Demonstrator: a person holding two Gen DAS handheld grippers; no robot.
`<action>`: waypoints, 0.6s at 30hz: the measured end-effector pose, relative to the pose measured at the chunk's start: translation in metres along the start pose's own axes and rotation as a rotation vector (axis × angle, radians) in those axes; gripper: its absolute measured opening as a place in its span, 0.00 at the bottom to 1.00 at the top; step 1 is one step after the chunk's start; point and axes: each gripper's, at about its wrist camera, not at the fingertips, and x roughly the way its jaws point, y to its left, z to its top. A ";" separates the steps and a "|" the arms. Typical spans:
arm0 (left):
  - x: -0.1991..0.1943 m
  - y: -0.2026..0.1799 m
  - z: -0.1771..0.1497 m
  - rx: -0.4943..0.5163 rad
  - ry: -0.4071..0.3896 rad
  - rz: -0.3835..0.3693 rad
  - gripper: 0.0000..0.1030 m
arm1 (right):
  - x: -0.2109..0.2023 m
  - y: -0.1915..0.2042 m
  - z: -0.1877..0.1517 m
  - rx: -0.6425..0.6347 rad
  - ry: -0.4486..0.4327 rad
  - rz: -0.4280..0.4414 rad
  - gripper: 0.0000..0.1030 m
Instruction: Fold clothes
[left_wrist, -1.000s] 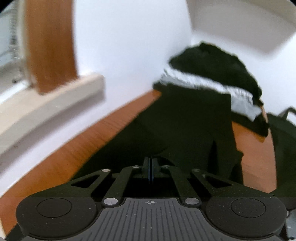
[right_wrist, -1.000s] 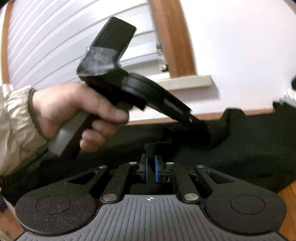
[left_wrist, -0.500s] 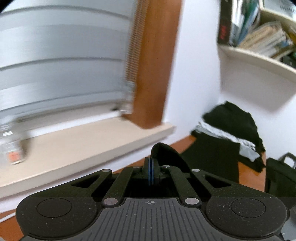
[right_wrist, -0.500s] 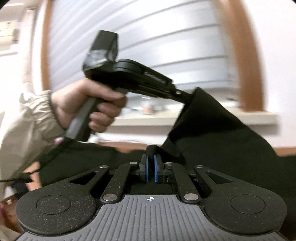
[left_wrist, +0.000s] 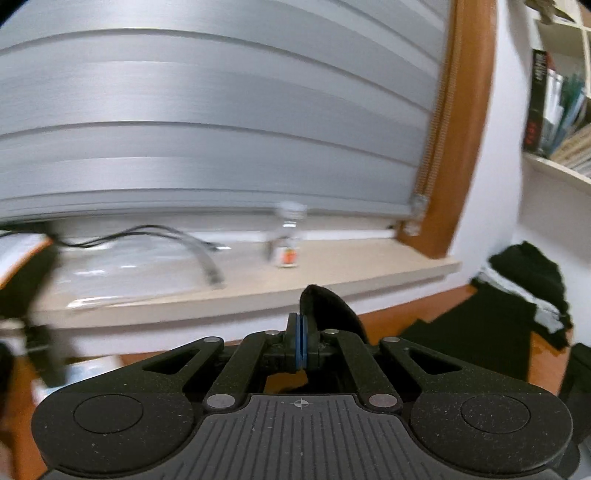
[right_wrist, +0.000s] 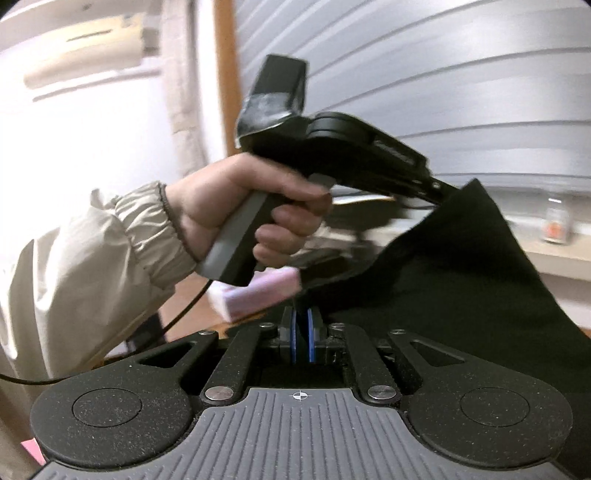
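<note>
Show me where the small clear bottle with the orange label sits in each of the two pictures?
Left wrist view: the small bottle stands on the pale windowsill, just above centre, blurred.
Right wrist view: the bottle stands at the far right edge, on the same sill, beyond the lifted black garment.
Shared landmark: the grey slatted blind above the sill.

A small clear glass jar with an orange label (left_wrist: 286, 242) is sitting on the beige windowsill (left_wrist: 369, 266) ahead of the tongs, grey slatted blinds (left_wrist: 221, 110) hanging above, books (left_wrist: 554, 107) leaning far right.
</note>
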 end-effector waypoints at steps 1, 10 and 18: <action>-0.008 0.009 -0.002 -0.009 -0.004 0.011 0.01 | 0.010 0.008 0.003 -0.017 0.005 0.014 0.08; -0.043 0.069 -0.023 -0.067 -0.016 0.100 0.01 | 0.091 0.044 0.016 -0.125 0.041 0.076 0.03; -0.003 0.107 -0.058 -0.157 0.095 0.139 0.01 | 0.088 0.036 -0.026 -0.131 0.171 -0.019 0.13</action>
